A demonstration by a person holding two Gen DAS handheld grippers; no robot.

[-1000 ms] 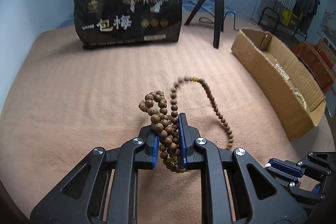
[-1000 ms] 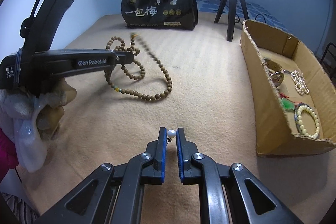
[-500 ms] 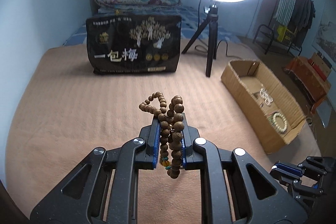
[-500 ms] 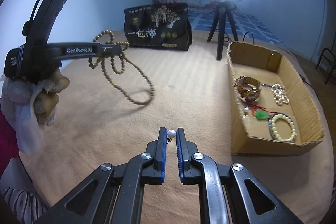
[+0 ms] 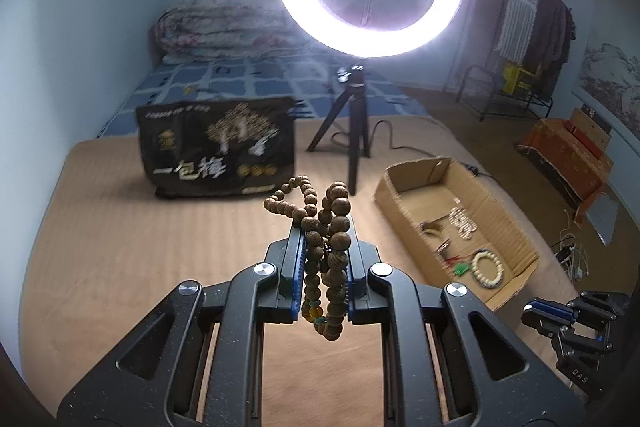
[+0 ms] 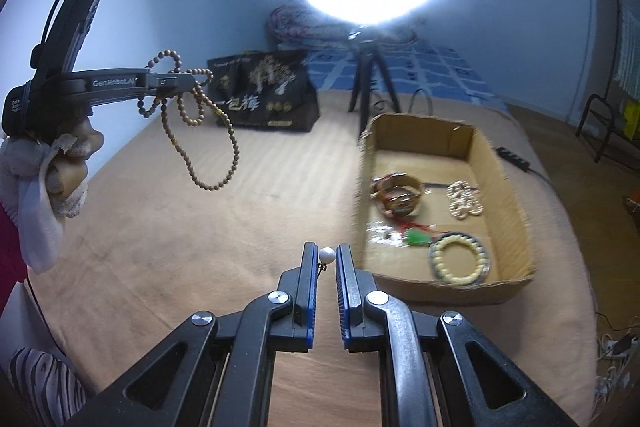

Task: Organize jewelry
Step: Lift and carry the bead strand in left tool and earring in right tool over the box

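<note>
My left gripper (image 5: 322, 227) is shut on a long string of brown wooden beads (image 5: 328, 239), bunched between its blue pads and lifted off the blanket. In the right wrist view the same gripper (image 6: 188, 81) is high at the left, and the wooden beads (image 6: 208, 147) hang from it in loops, clear of the surface. My right gripper (image 6: 326, 254) is shut on a small white pearl piece (image 6: 327, 255) at its tips. An open cardboard box (image 6: 504, 171) to the right holds a cream bead bracelet (image 6: 458, 259), a white bead piece (image 6: 464, 201) and other jewelry.
A tan blanket (image 6: 200, 247) covers the work surface. At the back stand a black printed bag (image 5: 218, 155) and a ring light on a tripod (image 5: 356, 107). A gloved hand (image 6: 60, 179) holds the left gripper. A clothes rack (image 5: 528, 35) stands at the far right.
Both grippers have risen. The wooden beads came fully off the blanket and now hang free. The box's inside has come into fuller view on the right.
</note>
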